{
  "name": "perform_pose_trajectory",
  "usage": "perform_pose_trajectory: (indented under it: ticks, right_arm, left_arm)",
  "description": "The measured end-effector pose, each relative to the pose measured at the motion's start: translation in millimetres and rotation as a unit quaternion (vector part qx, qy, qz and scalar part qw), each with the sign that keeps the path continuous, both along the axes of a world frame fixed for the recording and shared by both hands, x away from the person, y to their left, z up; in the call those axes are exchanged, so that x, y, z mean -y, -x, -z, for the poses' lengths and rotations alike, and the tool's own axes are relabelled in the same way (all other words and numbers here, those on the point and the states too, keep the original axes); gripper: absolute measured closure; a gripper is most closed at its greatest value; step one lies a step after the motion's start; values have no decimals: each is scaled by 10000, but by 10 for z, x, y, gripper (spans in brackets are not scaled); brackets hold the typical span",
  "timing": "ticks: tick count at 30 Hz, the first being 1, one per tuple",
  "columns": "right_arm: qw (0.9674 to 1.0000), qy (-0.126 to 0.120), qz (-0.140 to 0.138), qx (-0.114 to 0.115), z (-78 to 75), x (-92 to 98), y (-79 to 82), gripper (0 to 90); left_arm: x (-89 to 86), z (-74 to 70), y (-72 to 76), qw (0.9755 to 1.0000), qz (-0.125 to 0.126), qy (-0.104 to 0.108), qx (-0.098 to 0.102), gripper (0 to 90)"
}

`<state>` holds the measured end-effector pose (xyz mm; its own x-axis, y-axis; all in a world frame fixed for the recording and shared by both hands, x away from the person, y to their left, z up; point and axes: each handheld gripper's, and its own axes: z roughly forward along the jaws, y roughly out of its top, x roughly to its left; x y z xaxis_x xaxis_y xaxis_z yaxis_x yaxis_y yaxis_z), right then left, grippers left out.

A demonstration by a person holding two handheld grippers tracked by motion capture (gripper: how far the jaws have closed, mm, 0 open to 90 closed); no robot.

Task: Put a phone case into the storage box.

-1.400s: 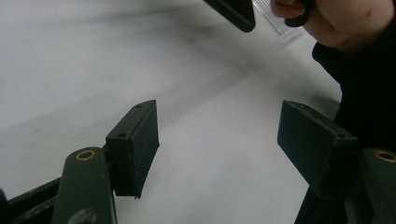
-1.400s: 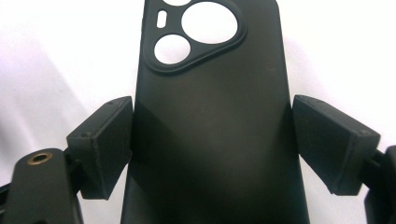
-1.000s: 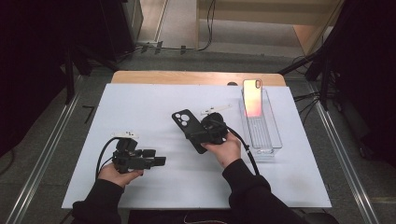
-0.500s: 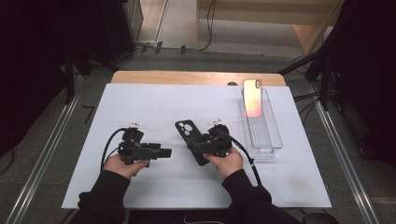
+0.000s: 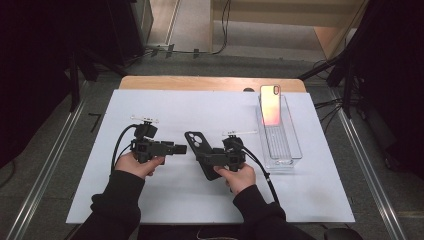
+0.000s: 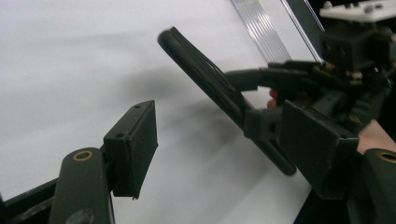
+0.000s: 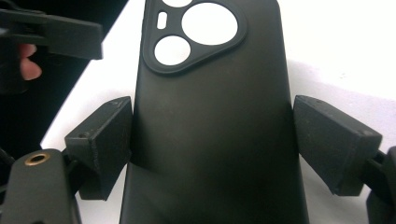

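Bright white table, dark surroundings (close-ups blurred).

Black sleeves (image 5: pixel 120 200); black grippers, apparently brass-ringed screw holes.

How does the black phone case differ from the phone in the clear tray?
The black phone case is dark and matte; the phone glows pink-orange. The case sits between the right gripper jaws, tilted off the table; the phone stands upright in the clear tray. Both are slim rectangles with rounded corners.
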<state>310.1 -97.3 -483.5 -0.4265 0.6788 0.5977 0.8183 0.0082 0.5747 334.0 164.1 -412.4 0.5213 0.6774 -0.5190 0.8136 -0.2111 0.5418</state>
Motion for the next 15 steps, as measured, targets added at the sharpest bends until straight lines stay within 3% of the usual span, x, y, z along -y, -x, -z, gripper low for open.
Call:
perform_pose_trajectory:
  ticks: [4, 7, 11, 15]
  right_arm:
    - [9999, -119, 77, -8, -11, -31, 12, 139]
    - [9999, -140, 98, -11, -16, -61, 23, 139]
    - [9998, -117, 180, 40, -25, -61, 33, 139]
    - [9994, -131, 304, 118, -48, -56, 47, 139]
  left_arm:
    - [41, -42, -56, 9999, -142, 17, 35, 280]
    - [74, -71, -92, 9995, -234, -73, 178, 279]
    - [119, -74, -134, 9989, -418, -128, 182, 276]
    - [171, -50, -170, 9989, -417, -134, 134, 247]
